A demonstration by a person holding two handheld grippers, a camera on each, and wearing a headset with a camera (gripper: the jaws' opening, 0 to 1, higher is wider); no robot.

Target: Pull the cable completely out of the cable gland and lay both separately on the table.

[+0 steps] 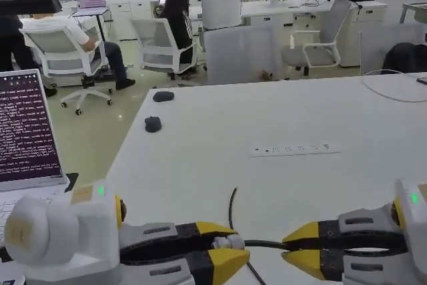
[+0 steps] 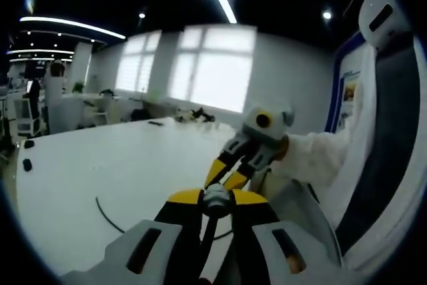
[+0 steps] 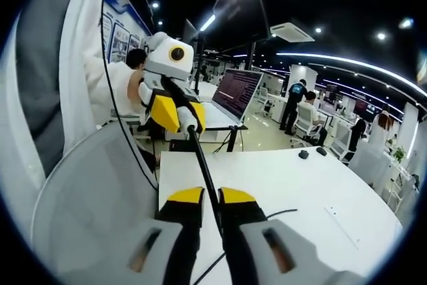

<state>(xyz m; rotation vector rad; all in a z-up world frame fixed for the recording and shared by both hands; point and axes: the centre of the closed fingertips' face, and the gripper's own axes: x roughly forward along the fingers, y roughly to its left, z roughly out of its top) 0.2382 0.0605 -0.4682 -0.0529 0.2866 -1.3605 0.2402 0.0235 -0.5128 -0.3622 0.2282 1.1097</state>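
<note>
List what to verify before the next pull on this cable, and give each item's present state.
1. Left gripper shut on the cable gland: ok.
2. Right gripper shut on the cable: ok.
3. Cable run between the two grippers straight, no kink: ok.
4. Cable free of the cable gland: not ok, it runs into it.
5. Length of cable left inside the cable gland: cannot tell.
6. Bare table ahead for laying both down apart: ok.
</note>
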